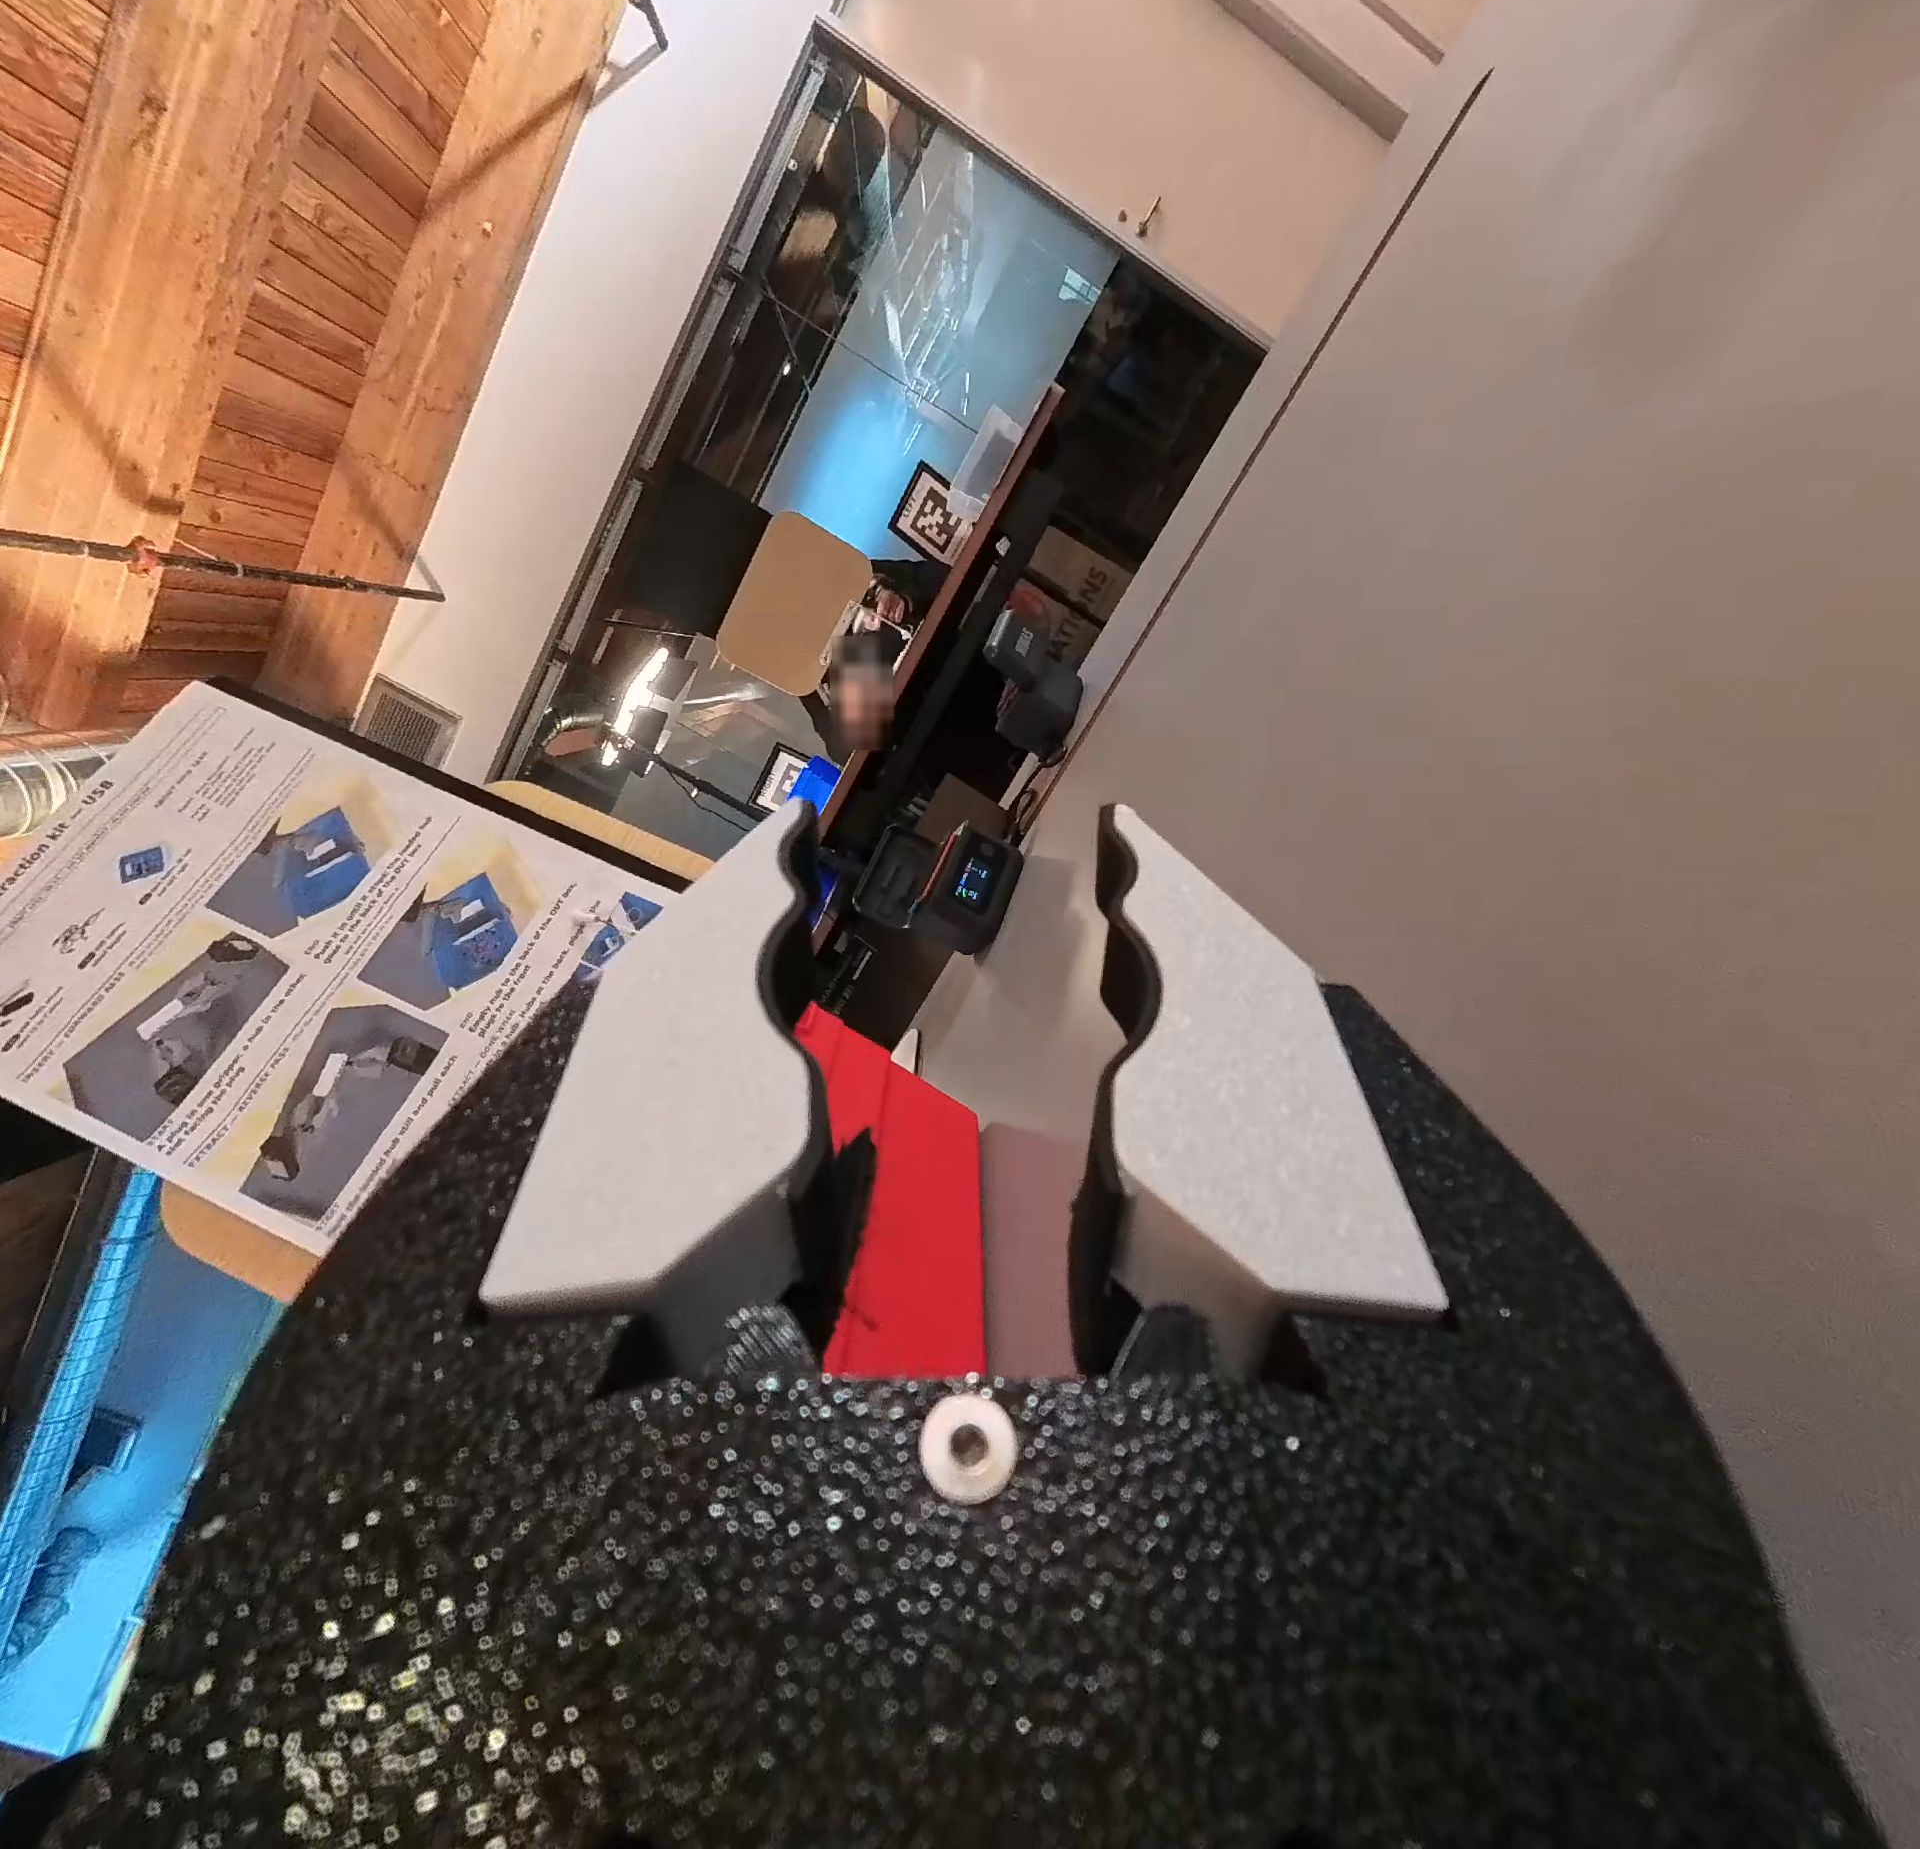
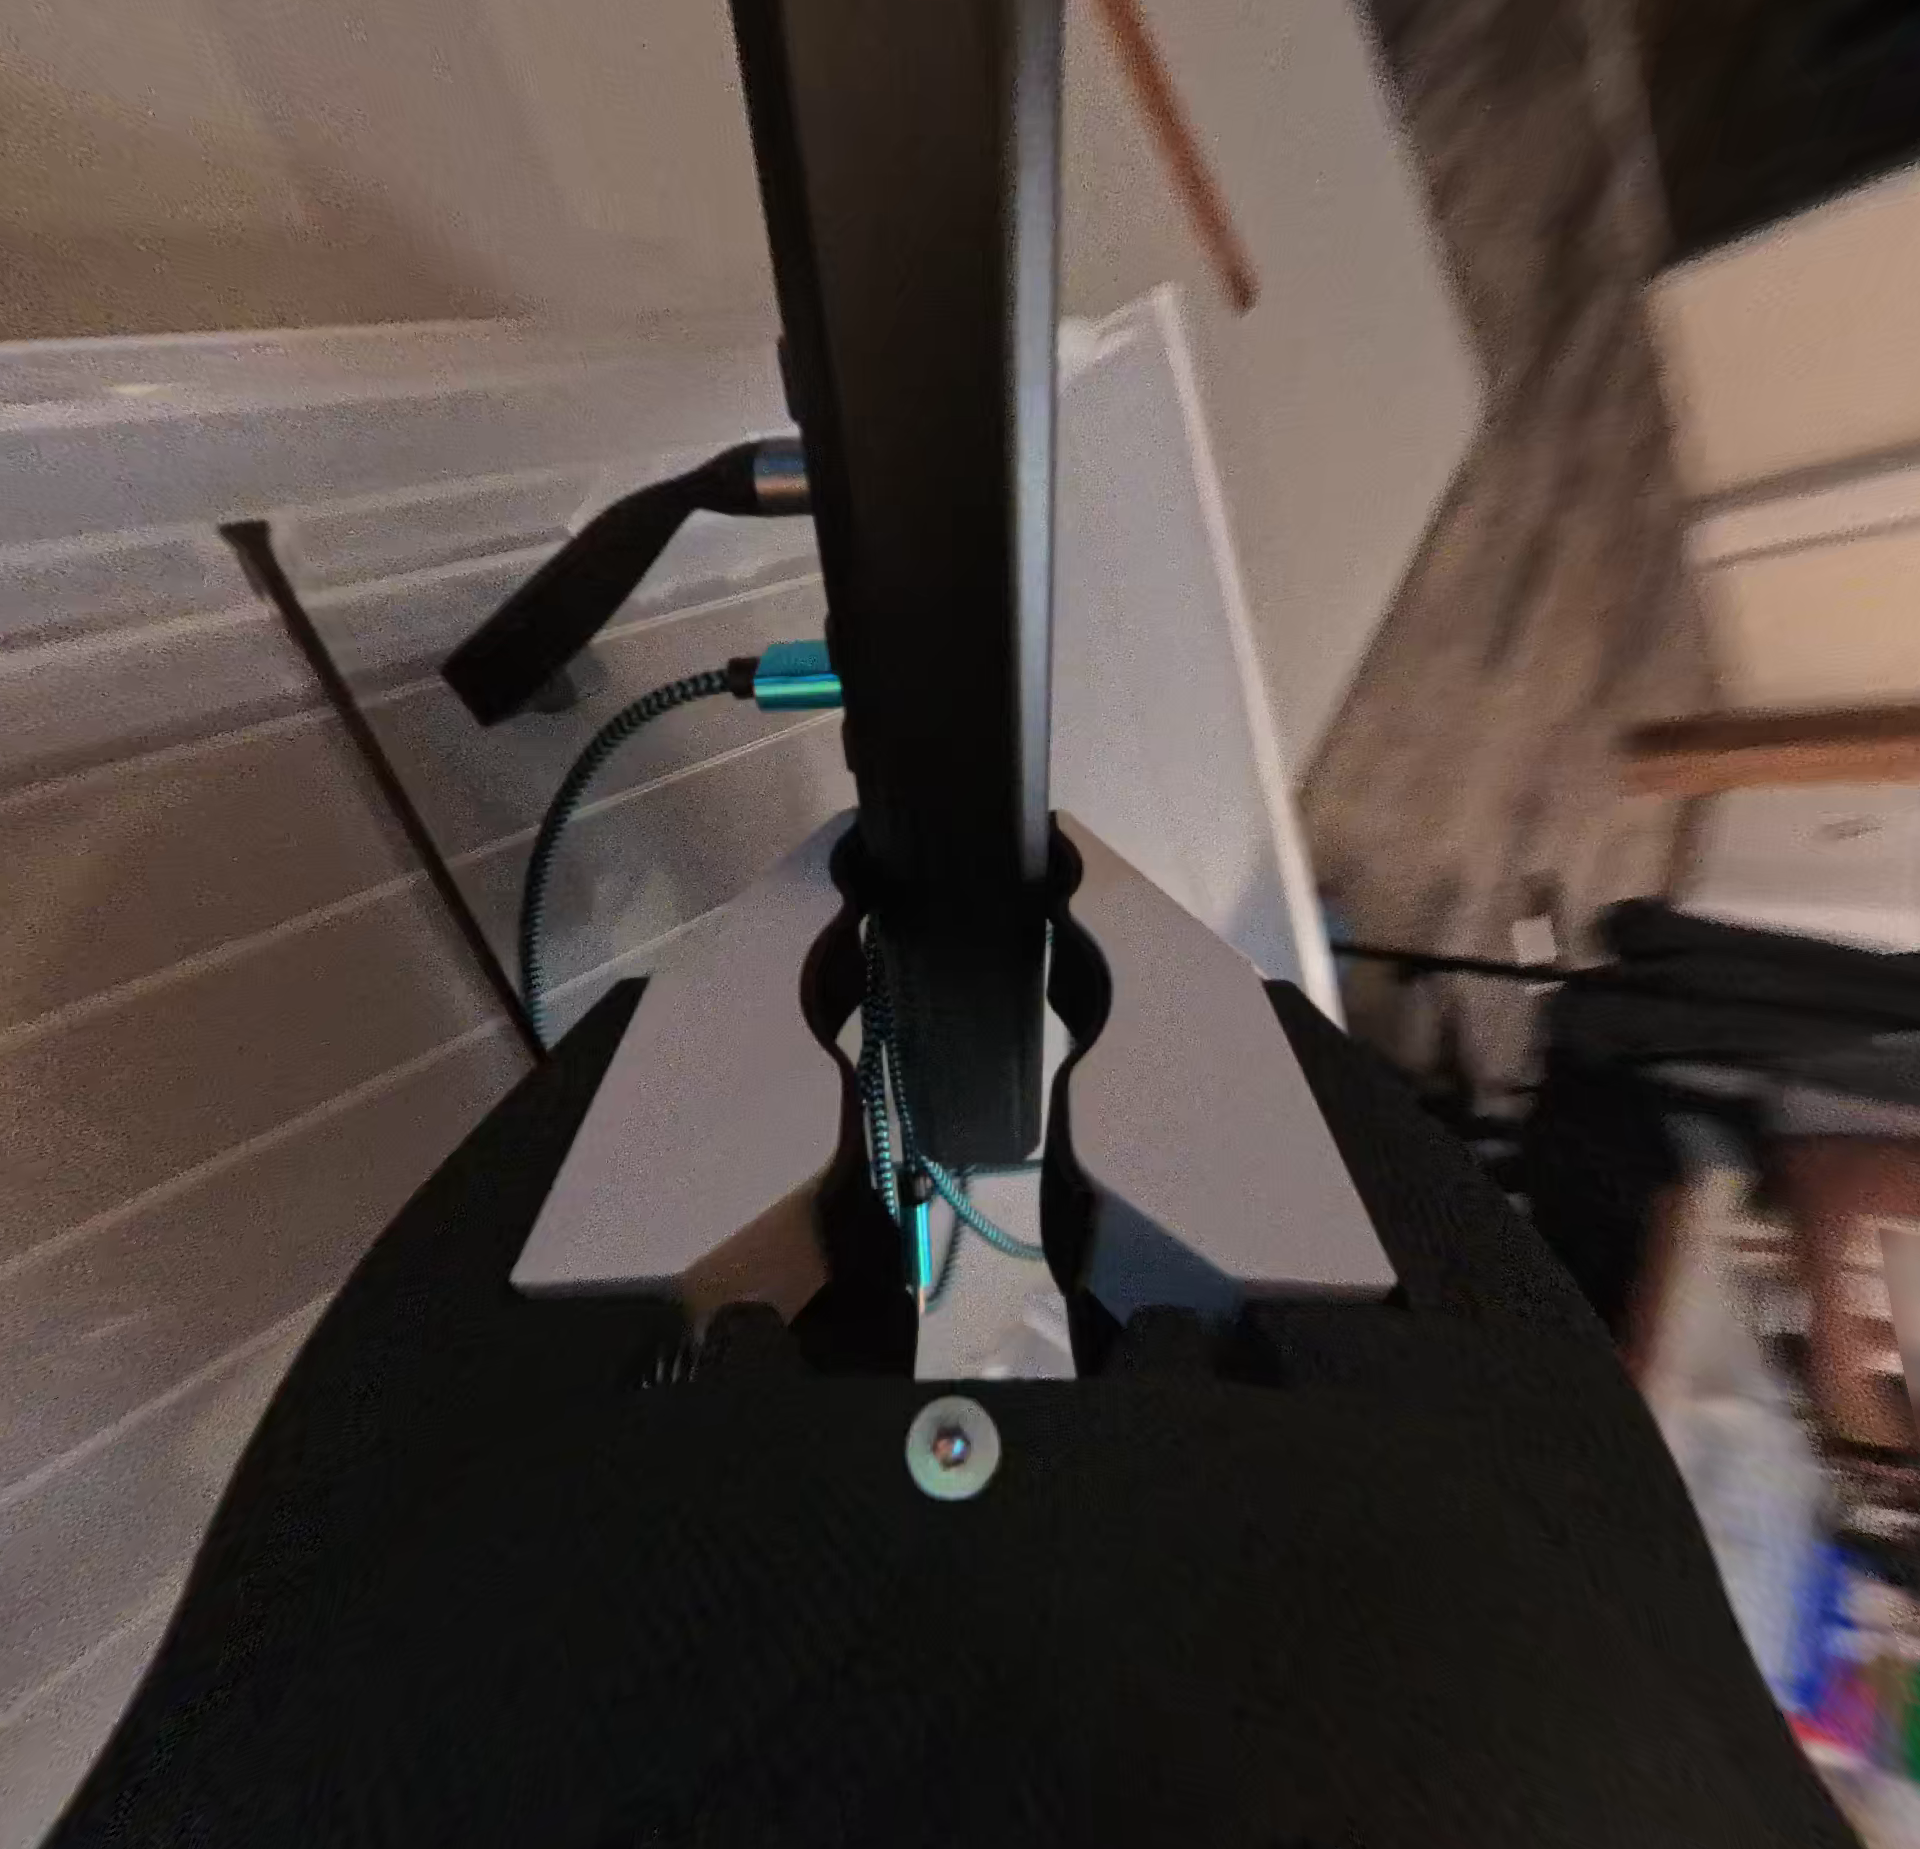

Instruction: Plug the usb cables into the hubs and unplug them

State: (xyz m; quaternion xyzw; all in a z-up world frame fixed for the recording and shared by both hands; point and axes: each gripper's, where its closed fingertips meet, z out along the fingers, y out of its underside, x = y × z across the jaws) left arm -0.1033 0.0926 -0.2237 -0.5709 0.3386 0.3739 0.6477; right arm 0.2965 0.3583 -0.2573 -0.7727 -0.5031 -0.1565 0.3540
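**Q:** Wooden planks, a pale wall and a dark glass doorway fill the left wrist view, and the right wrist view is smeared by motion. Which step is in hand?

**R:** I judge it the unplugging part, or a pause between two plugs. The right gripper holds a long dark hub upright. Two connectors already sit in the left side of the hub: a teal plug on a braided teal cable, and above it a black plug with a black cable.

**Q:** How do the right fingers stand?

**R:** They are pressed against the lower end of the hub, pinching it near the tips. The braided cable hangs down between them, and its free small connector lies close to the gripper body.

**Q:** And the left gripper?

**R:** Its fingers are spread apart and hold nothing. Between them, low and near, I see a red flat thing, and I cannot tell what it is. Left of it a printed instruction sheet lies on the bench. Farther off, a small device with a lit screen stands by the wall.

**Q:** What does the next move call for?

**R:** Probably the left gripper must turn toward the hub, close on one plug housing, and pull straight along the port while the right one keeps the hub steady. A slanted pull could strain the connector.
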